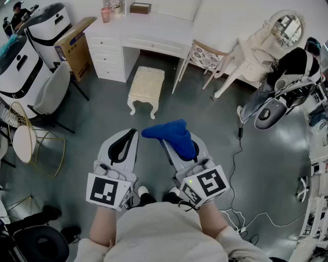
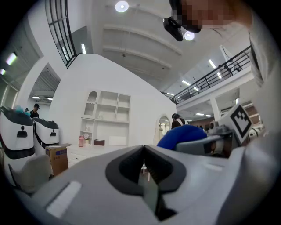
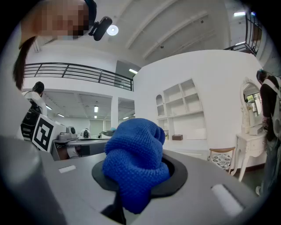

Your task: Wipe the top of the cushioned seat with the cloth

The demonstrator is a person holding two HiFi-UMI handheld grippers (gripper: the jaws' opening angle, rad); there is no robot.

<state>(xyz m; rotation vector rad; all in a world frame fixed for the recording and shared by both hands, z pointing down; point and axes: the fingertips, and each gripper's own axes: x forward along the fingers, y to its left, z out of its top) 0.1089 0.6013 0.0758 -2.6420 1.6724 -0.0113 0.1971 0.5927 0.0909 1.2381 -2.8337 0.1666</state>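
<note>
Head view: a person stands on a grey floor [image 1: 102, 123] with one gripper in each hand, both held at waist height and pointing forward. The left gripper [image 1: 131, 135] has its fingers pressed together with nothing between them; in the left gripper view the two black pads meet along a single seam. The right gripper [image 1: 169, 147] has its fingers closed on a blue knitted cloth [image 1: 173, 135]. In the right gripper view the cloth bunches up over the finger pads and hangs down in front of them.

The cushioned seat [image 1: 146, 83], a cream stool with curved legs, stands on the floor ahead of the grippers. It sits just in front of a white worktop [image 1: 154, 28] with drawers at its left end. The cloth is well apart from the seat and does not touch it.

Near the back edge of the worktop stand a pink cup [image 1: 105, 14] and a brown box [image 1: 140, 7]. A chair with a patterned pad [image 1: 202, 56] stands at the worktop's right end. A cardboard box [image 1: 77, 46] leans at its left end. A gold wire chair [image 1: 24, 140] stands by the left edge of the floor, and a white cable [image 1: 233, 169] trails across the floor to the right.
</note>
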